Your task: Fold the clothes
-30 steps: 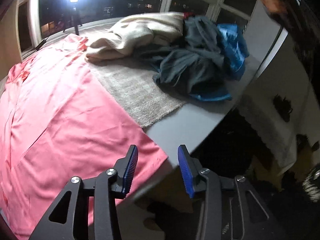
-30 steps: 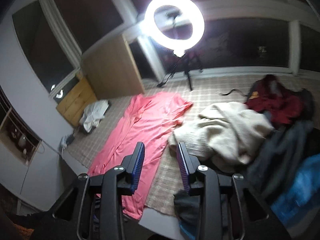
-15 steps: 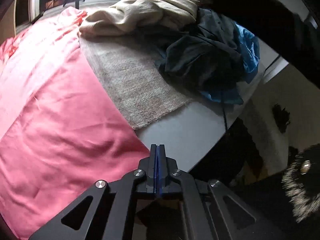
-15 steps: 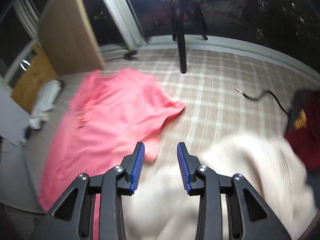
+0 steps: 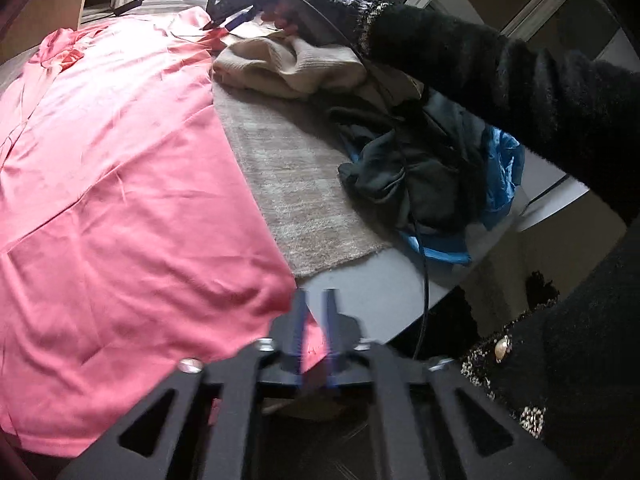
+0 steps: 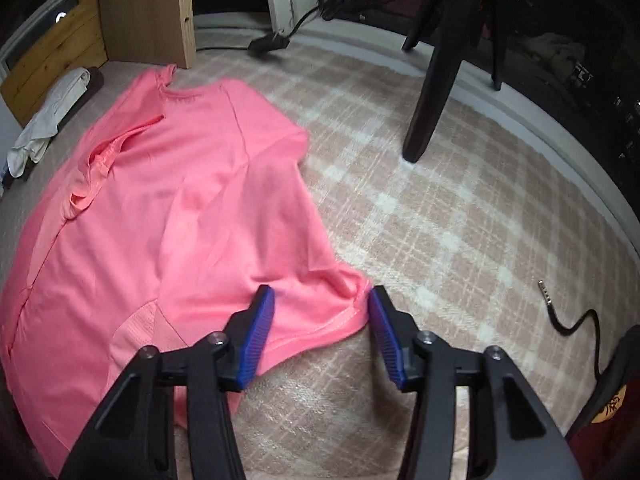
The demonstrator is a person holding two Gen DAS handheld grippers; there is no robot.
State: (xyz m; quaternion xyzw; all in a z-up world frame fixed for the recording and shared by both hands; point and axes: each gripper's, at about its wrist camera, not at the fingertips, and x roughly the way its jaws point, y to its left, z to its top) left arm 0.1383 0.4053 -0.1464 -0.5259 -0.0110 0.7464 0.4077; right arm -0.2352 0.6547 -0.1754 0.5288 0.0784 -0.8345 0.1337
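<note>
A pink T-shirt [image 6: 168, 216] lies flat on the checked rug [image 6: 420, 208]. The left gripper [image 5: 314, 312], jaws just reopened and slightly apart, straddles its near hem corner. The right gripper [image 6: 322, 320], jaws closing, brackets the sleeve [image 6: 320, 300], pads not yet pressing.

surface: grey table [image 5: 376, 280] | on it: checked mat [image 6: 440, 200], pink shirt [image 6: 180, 200]

A fuzzy black sleeve [image 5: 500, 64] with speckled cuff trim is worn; black gripper [image 6: 320, 320] frames are fitted with ribbed blue pads [image 6: 258, 340] and silver screws.
</note>
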